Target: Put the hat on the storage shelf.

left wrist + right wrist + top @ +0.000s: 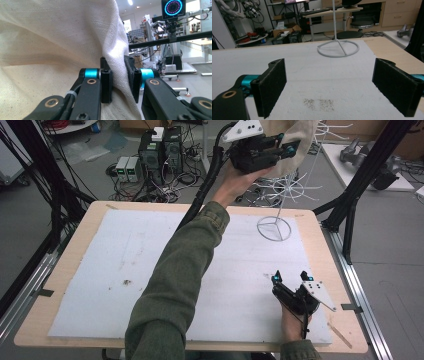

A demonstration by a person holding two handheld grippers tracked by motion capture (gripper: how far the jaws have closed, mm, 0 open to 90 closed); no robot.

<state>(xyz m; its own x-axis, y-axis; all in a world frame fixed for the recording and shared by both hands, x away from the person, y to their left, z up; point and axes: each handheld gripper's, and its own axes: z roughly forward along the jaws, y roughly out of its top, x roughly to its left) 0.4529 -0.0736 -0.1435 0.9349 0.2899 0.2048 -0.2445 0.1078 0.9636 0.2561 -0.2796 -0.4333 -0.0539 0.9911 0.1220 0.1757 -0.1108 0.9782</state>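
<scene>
A cream cloth [292, 140] hangs at the top of a white wire stand [274, 227] at the table's far right. My left gripper [295, 147] is raised high at that stand, shut on a fold of the cloth [117, 67]; both black pads pinch the fabric between them. The cloth [50, 50] drapes across the left of the left gripper view. My right gripper [291, 276] rests low on the white mat near the front right, open, with nothing between its pads [272, 87]. The stand's ring base [338, 48] lies ahead of it.
A white foam mat [150, 265] covers most of the wooden table [75, 250]. Black frame posts [350, 215] stand at the right edge. Computers and cables [160, 155] sit on the floor beyond the far edge. A dark smudge [319, 104] marks the mat.
</scene>
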